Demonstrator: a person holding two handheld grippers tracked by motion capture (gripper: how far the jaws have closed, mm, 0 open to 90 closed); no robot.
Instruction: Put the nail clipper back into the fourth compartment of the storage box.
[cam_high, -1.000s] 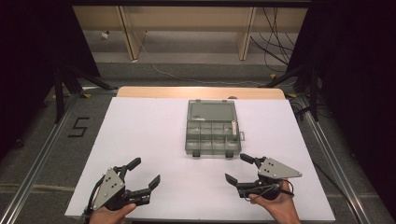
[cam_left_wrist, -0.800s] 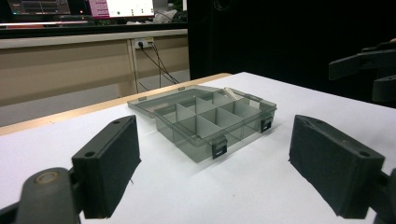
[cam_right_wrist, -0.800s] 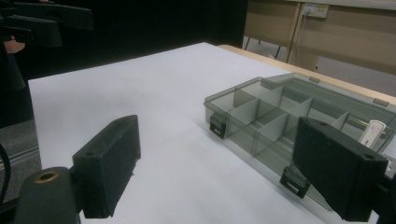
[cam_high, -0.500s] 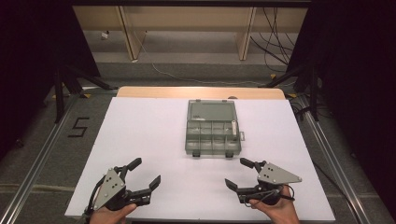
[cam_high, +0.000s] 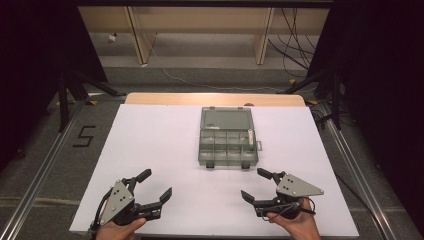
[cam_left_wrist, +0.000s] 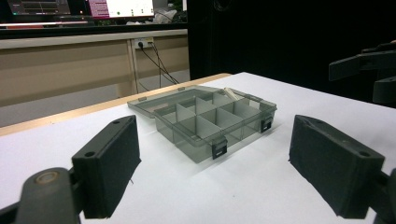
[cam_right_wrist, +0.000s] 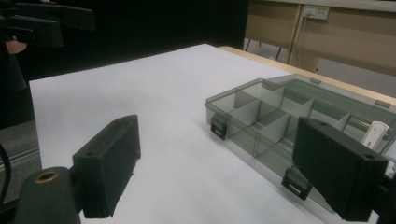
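With lid flung flat, translucent grey compartment box (cam_high: 228, 145) sits mid-table (cam_high: 150, 145), well apart from left gripper (cam_high: 153, 189) and right gripper (cam_high: 257, 185), both gaping, empty. Likely light, rigid, slick plastic; best pinched at a side wall.

Left claw (cam_high: 152, 185), right claw (cam_high: 259, 184) agape

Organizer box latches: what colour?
Black, on the translucent grey organizer box; the latches show best in the left gripper view.
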